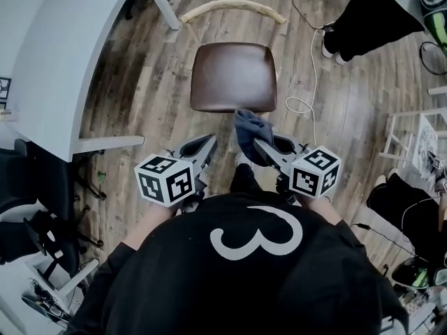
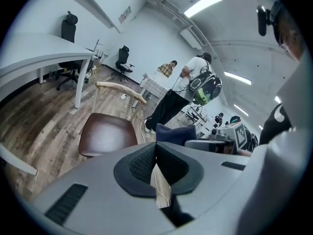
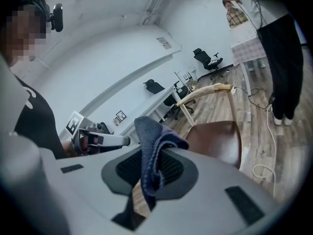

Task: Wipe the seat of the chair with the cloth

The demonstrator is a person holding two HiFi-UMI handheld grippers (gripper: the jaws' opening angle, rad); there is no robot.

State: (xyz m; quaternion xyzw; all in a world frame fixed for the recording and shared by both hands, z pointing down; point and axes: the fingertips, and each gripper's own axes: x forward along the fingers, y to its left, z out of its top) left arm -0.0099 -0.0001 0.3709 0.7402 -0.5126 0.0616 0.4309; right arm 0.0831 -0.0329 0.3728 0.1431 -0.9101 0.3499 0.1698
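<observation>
Pinching cloth (image 1: pixel 248 128): right gripper (image 1: pixel 257 144), near seat (image 1: pixel 232 75); left gripper (image 1: pixel 209 142) closed, empty. Risk: wiping friction may drag cloth free.

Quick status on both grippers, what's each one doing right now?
Left gripper: shut, nothing between the jaws.
Right gripper: shut on the blue cloth.

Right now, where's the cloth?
The blue cloth is pinched in the right gripper, just right of centre in the head view, at the near edge of the brown chair seat, with the left gripper beside it.
</observation>
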